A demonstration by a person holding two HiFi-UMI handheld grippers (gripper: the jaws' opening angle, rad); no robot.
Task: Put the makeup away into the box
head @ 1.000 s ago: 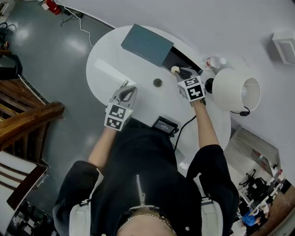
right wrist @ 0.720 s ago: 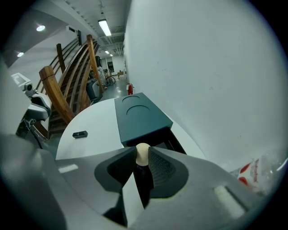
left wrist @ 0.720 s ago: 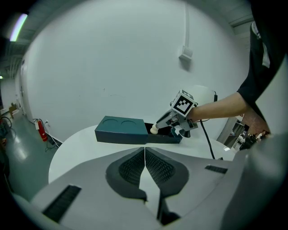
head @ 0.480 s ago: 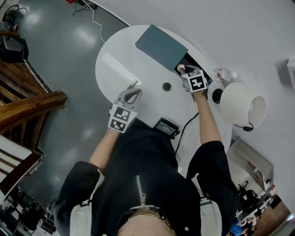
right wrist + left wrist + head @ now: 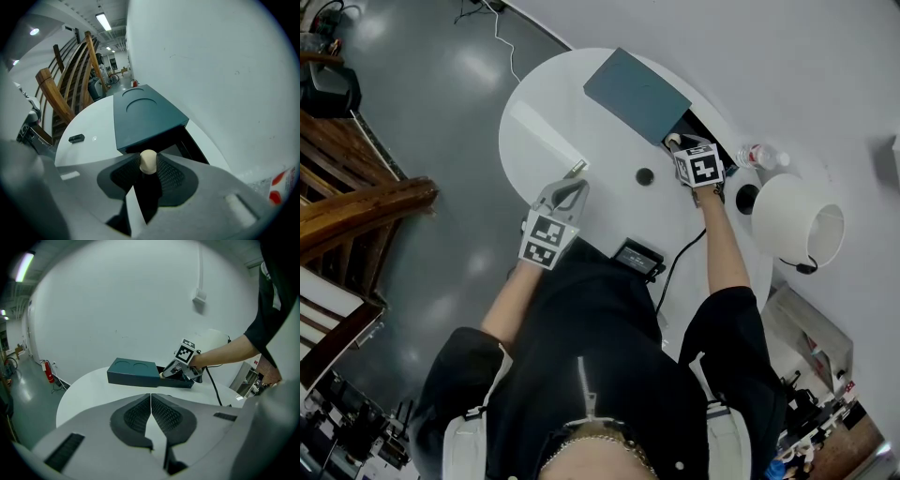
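Right claw (image 5: 148, 158): tipped steeply down, its jaws have just been opening a little. A makeup stick (image 5: 148, 165) stands between them, and the pads lie against both sides of its cream tip.
Makeup stick: dark stem, rounded cream end, poised over the open black part of the box (image 5: 146, 115), just past the edge of the teal lid (image 5: 636, 92).
Left claw (image 5: 150, 397): pads pressed together, nothing between them. It is held over the near side of the worktop (image 5: 581, 122), well apart from the box.
Box: at the far side of the round white worktop, lid slid aside.
Worktop: a small dark round thing (image 5: 644, 175) lies between the two claws.
Beyond the right claw: a clear bottle (image 5: 759, 155) and a white lamp (image 5: 797, 220).
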